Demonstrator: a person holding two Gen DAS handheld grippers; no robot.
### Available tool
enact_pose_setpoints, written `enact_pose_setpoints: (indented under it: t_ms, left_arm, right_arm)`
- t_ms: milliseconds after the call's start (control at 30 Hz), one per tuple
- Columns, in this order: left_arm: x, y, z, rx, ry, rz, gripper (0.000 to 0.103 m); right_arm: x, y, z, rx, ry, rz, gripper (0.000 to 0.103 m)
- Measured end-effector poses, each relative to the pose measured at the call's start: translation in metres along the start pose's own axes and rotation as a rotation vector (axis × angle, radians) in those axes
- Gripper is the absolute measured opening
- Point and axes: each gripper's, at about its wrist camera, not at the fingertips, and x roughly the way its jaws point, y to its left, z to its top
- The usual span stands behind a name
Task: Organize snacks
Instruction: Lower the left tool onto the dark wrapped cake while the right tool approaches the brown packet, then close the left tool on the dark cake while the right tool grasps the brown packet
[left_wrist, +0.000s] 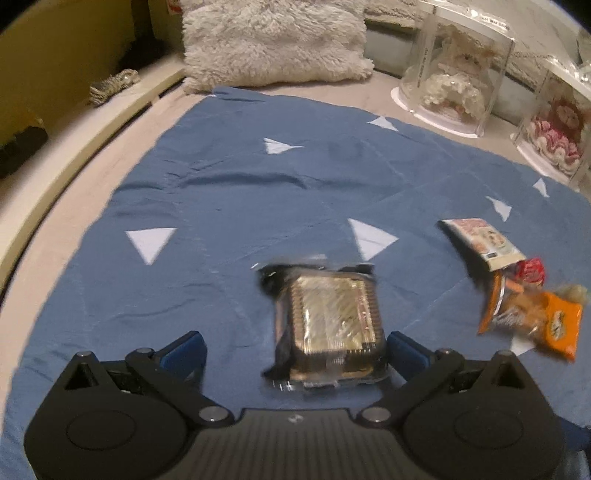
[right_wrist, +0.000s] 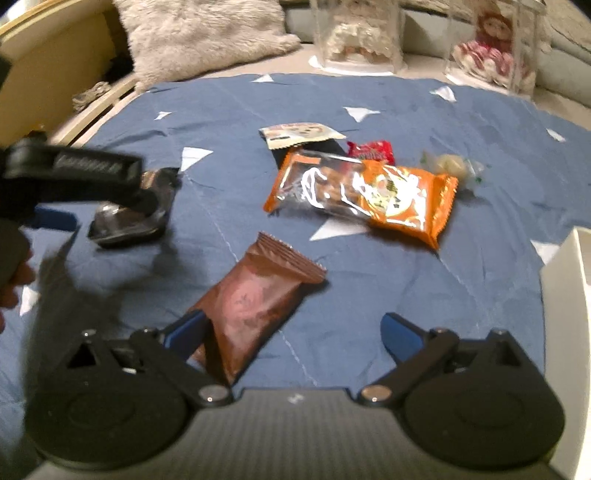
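Observation:
A dark tray snack in clear wrap (left_wrist: 328, 325) lies on the blue cloth (left_wrist: 221, 192) between the fingers of my left gripper (left_wrist: 295, 352). That gripper is open, and its right finger (left_wrist: 404, 349) is right at the wrap's edge. My right gripper (right_wrist: 293, 330) is open too, low over a brown packet (right_wrist: 255, 310) that lies close to its left finger (right_wrist: 188, 328). Beyond lie an orange packet (right_wrist: 369, 192), a small red snack (right_wrist: 371, 149), a beige packet (right_wrist: 299, 133) and a pale wrapped candy (right_wrist: 450, 164). The right wrist view shows the left gripper (right_wrist: 105, 212) over the tray snack (right_wrist: 133, 218).
A white box (right_wrist: 565, 295) stands at the right edge. At the back are a fluffy pillow (left_wrist: 273, 40) and two clear display cases with dolls (left_wrist: 458, 70) (left_wrist: 554, 133). A pale bed frame edge (left_wrist: 74, 140) runs along the left. A hand (right_wrist: 14, 280) holds the left tool.

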Motion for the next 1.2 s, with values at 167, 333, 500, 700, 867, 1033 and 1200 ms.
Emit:
enact_pose_setpoints:
  t_ms: [167, 333, 500, 700, 867, 1033, 1200]
  left_arm:
    - [-0.004, 0.002, 0.003, -0.02, -0.042, -0.024, 0.103]
    - [0.006, -0.009, 0.003, 0.019, -0.04, -0.052, 0.103]
    - [0.011, -0.02, 0.0, 0.09, -0.049, 0.0, 0.1]
    - [0.007, 0.0, -0.001, 0.108, -0.059, 0.012, 0.1]
    - [0.007, 0.005, -0.002, 0.112, -0.05, -0.003, 0.1]
    - [0.009, 0.002, -0.005, 0.114, -0.041, -0.006, 0.1]
    - [0.011, -0.002, -0.007, 0.114, -0.028, -0.024, 0.092]
  right_arm:
    - [-0.007, 0.005, 0.0, 0.006, 0.042, -0.1, 0.097]
    - [-0.018, -0.009, -0.001, 0.073, 0.021, -0.119, 0.087]
    - [-0.021, 0.001, 0.006, 0.11, -0.07, -0.021, 0.091]
    - [0.002, 0.03, 0.008, 0.081, -0.111, -0.023, 0.098]
    - [0.021, 0.048, 0.006, 0.002, -0.082, -0.138, 0.101]
    - [0.004, 0.035, 0.003, -0.023, -0.059, -0.241, 0.097]
    - [-0.005, 0.001, 0.003, 0.076, -0.02, -0.123, 0.075]
